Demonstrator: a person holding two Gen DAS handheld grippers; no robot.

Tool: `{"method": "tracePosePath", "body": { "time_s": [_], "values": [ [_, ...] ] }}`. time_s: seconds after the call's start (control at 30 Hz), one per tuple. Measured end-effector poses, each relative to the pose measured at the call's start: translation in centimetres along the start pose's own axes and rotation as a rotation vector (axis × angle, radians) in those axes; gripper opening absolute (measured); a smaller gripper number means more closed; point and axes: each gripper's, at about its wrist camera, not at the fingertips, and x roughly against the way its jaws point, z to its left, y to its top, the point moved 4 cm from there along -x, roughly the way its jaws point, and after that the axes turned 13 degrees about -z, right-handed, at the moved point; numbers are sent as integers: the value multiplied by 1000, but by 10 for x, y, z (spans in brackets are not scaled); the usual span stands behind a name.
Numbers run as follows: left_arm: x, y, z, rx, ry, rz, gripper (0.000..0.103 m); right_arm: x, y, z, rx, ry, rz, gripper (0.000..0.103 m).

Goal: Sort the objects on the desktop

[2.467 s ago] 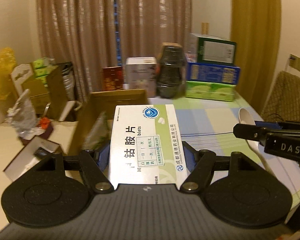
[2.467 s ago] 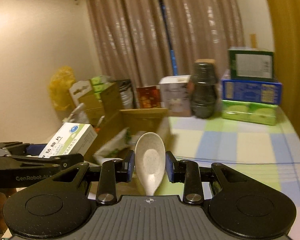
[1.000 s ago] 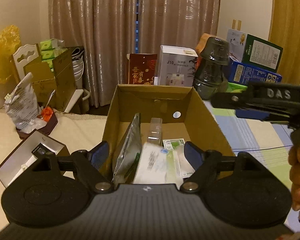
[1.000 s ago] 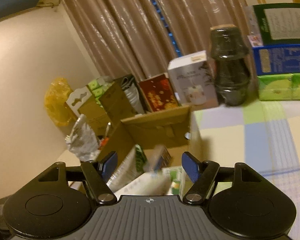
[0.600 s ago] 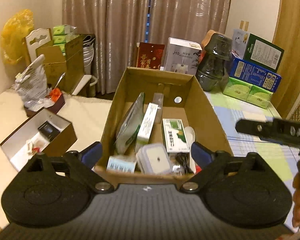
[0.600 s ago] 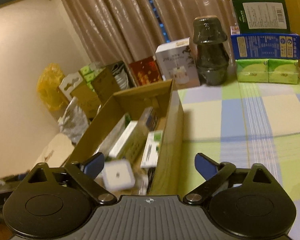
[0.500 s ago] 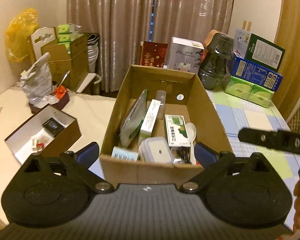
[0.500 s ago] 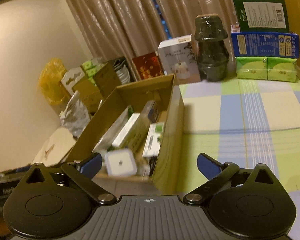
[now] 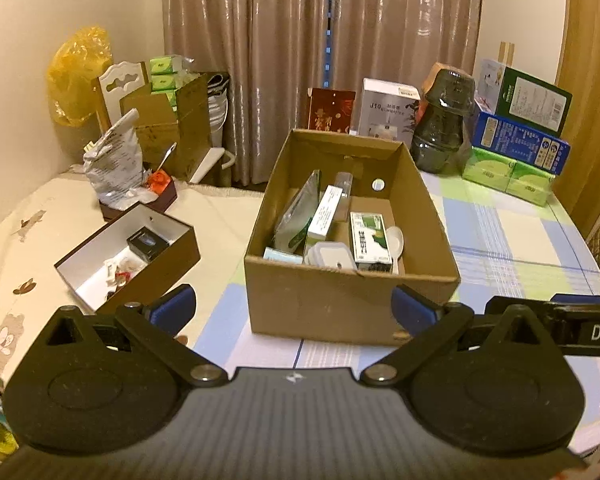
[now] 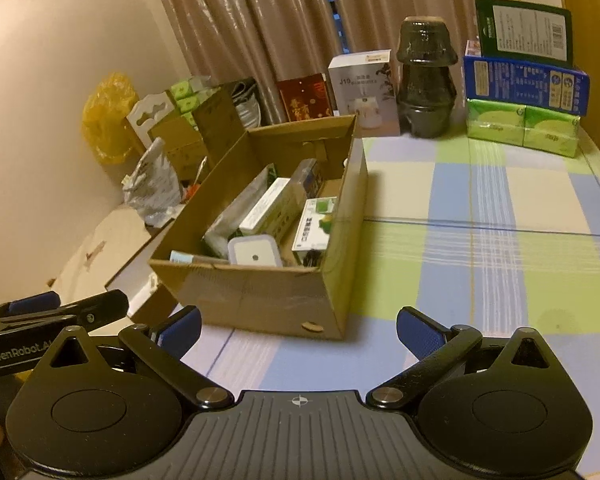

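On the bench (image 10: 480, 200), which has a checked cloth in blue, green and cream, stands an open cardboard box (image 9: 352, 304). Both grippers hang in front of its near wall, apart from it. The left gripper (image 9: 292, 308) has its jaws spread as wide as they go and nothing is between them; they have just been opening. The right gripper (image 10: 298, 326) is the same: jaws just opened fully and empty.

Inside the box lie the sorted things. A white medicine box (image 9: 322, 214) leans on its long edge against a silvery pouch (image 9: 296, 216). Just to the right of them a green-and-white carton (image 9: 369, 242) lies flat, and a white spoon (image 9: 396, 242) lies beside it, near the right wall. At the near wall sits a small clear plastic container (image 9: 330, 254) with a white lid.

Beyond the box, at the far end of the bench, stand a dark jar (image 10: 426, 80), a white carton (image 10: 364, 92) and a stack of blue and green boxes (image 10: 524, 100). Left of the cardboard box, a smaller open box (image 9: 128, 256) rests on a cream surface with cartoon prints.
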Motion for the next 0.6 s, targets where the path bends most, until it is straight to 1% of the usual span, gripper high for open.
{"method": "tracePosePath", "body": {
  "time_s": [0.2,0.37,0.6],
  "values": [
    [19,-6,-2,6,25,31,102,11,-2,5,50,-23,12,101],
    [31,-11,-3,30,23,52,102,18,-6,11,83,-46,22,101],
    [39,-14,-2,43,26,52,102,22,-8,13,97,-71,25,101]
  ]
}}
